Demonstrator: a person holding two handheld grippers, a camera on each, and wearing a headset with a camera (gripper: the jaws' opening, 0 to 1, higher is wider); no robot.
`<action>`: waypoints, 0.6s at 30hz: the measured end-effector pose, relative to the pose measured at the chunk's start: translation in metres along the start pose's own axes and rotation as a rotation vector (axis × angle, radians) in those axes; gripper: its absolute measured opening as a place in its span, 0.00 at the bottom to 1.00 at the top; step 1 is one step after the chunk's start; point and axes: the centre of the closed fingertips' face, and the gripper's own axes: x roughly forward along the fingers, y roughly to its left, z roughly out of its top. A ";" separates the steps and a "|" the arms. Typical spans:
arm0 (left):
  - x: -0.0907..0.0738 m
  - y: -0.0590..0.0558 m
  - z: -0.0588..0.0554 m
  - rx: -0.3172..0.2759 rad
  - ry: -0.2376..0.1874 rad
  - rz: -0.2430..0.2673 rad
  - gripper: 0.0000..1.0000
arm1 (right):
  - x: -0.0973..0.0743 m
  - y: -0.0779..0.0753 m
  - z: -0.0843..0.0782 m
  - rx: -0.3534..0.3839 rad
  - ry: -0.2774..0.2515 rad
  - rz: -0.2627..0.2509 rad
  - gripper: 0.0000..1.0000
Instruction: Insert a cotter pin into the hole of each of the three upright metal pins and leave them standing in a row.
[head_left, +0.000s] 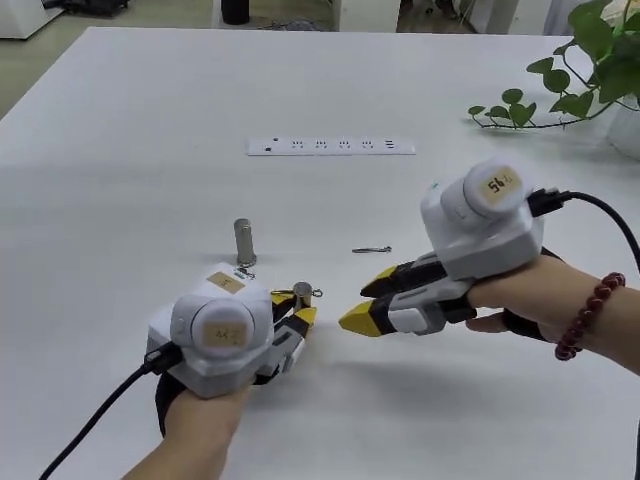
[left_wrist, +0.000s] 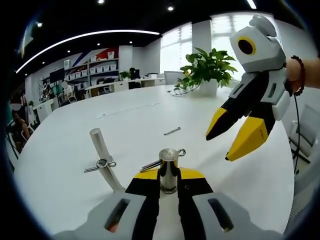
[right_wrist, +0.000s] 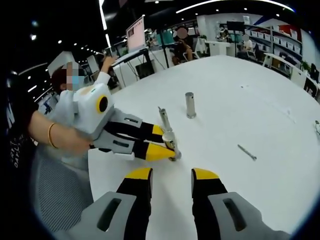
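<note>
Metal pins are standing on a white worktop (head_left: 120, 120), and two can be made out. The left tool (head_left: 296, 306) is clamping its jaws on the held metal pin (head_left: 302, 292), which is carrying a fitted cotter pin (left_wrist: 180, 152) through its hole. Just beyond the left tool, the standing metal pin (head_left: 243, 241) is sitting upright, with a second cotter pin (left_wrist: 101, 163) seeming to cross it low down. To the right of the left tool, the right tool (head_left: 353, 306) is hovering near with jaws parted and nothing between them. Beyond and to the right of the left tool, a spare cotter pin (head_left: 371, 249) is lying loose. Two pins are looking fitted, and the spare is probably waiting for a third.
</note>
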 end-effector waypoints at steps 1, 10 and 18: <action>0.001 0.001 0.000 -0.001 0.000 0.000 0.09 | 0.000 0.000 0.000 0.000 0.000 -0.001 0.26; 0.008 0.006 0.004 -0.015 -0.006 0.012 0.09 | -0.002 -0.003 0.000 0.012 -0.008 -0.005 0.26; 0.011 0.008 0.006 -0.016 -0.008 0.018 0.09 | -0.002 -0.005 -0.003 0.023 -0.008 -0.009 0.25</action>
